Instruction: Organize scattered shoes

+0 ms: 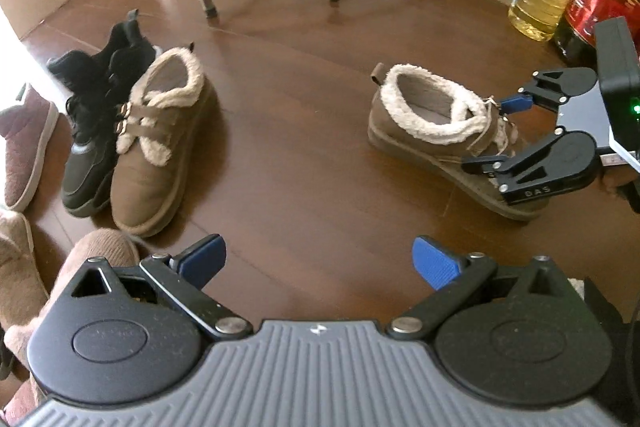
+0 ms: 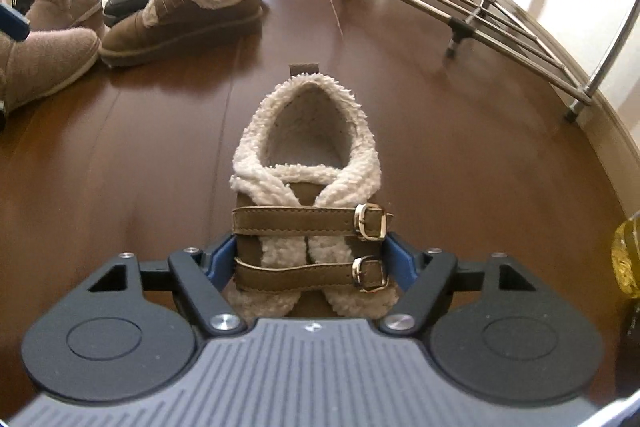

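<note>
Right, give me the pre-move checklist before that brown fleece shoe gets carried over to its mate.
1. Right gripper straddles the held shoe at its buckle straps: ok.
2. Pads actually clamped on the shoe: cannot tell; they sit at its sides, contact unclear.
3. Shoe sole flat on the floor: cannot tell; its toe end looks slightly raised.
4. Left gripper open and holding nothing: ok.
5. Floor between the shoe and the mate shoe: ok, bare wood.
6. Free spot beside the mate: ok on its open side; a black shoe occupies the other.
</note>
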{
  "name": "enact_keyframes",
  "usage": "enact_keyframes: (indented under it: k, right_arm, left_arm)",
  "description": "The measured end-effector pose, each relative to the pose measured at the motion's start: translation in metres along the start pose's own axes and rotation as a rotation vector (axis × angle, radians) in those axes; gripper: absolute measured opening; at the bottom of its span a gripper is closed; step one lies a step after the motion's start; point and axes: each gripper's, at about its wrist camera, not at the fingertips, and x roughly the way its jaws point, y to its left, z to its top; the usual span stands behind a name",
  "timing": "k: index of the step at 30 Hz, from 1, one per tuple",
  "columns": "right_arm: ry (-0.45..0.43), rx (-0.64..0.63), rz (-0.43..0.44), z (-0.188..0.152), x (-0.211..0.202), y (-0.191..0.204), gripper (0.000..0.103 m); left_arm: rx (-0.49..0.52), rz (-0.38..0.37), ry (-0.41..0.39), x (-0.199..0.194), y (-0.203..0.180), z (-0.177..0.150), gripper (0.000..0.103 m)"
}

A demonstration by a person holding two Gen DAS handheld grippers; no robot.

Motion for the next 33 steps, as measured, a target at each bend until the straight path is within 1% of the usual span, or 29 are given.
enact_keyframes:
  k: [6, 13, 18, 20, 24, 26, 29, 31, 33]
  right_arm:
    - [0.027, 0.014, -0.021, -0.016, -0.011, -0.014, 0.073]
    - [0.03, -0.026, 0.003, -0.023, -0.015, -0.015, 0.073]
    - [0.017, -0.09, 0.056, -0.025, -0.017, -0.021, 0.073]
    - [0.026, -0.094, 0.062, -0.024, -0.017, -0.022, 0.075]
    - [0.049, -0.076, 0.026, -0.021, -0.014, -0.017, 0.083]
    - [0.064, -0.07, 0.014, -0.018, -0.015, -0.014, 0.084]
    - [0.016, -0.024, 0.02, -0.009, -0.032, -0.019, 0.084]
    - [-0.05, 0.032, 0.031, 0.003, -0.05, -0.022, 0.088]
    - [-0.092, 0.058, 0.051, 0.012, -0.06, -0.023, 0.09]
  left_arm:
    - [0.011, -0.017, -0.006, -0.003, -0.01, 0.003, 0.101]
    - [0.028, -0.031, -0.003, -0.004, -0.018, 0.001, 0.101]
    - [0.03, -0.031, 0.0, -0.005, -0.02, 0.001, 0.101]
    - [0.026, -0.03, 0.002, -0.006, -0.019, -0.001, 0.101]
    - [0.014, -0.024, 0.018, -0.007, -0.016, -0.005, 0.101]
    - [0.007, -0.017, 0.024, -0.011, -0.011, -0.009, 0.101]
    - [-0.016, 0.006, 0.016, -0.02, 0.002, -0.019, 0.101]
    - [-0.042, 0.026, 0.021, -0.023, 0.014, -0.027, 0.101]
    - [-0.067, 0.049, 0.026, -0.023, 0.026, -0.031, 0.101]
